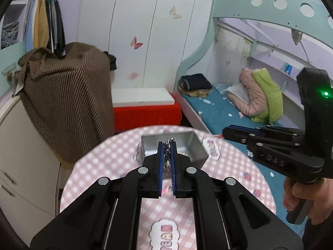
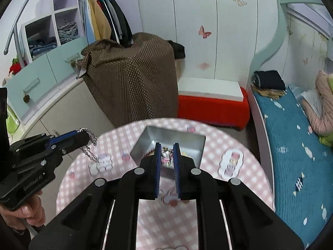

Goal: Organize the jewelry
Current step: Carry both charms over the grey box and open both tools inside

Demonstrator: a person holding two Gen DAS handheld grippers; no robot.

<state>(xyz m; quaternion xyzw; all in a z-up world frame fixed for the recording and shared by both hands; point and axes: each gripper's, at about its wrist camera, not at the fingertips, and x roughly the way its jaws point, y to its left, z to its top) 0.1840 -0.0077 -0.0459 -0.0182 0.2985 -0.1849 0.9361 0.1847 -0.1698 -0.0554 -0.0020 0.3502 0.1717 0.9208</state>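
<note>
Over the pink checked table [image 1: 100, 166], the left gripper [image 1: 167, 145] pinches a silver chain [image 1: 166, 156]; the right gripper [image 2: 167, 148] clamps a pink charm [image 2: 165, 156].

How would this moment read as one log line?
left gripper: shut on silver chain | right gripper: holds small pink charm | above open metal tin
</note>
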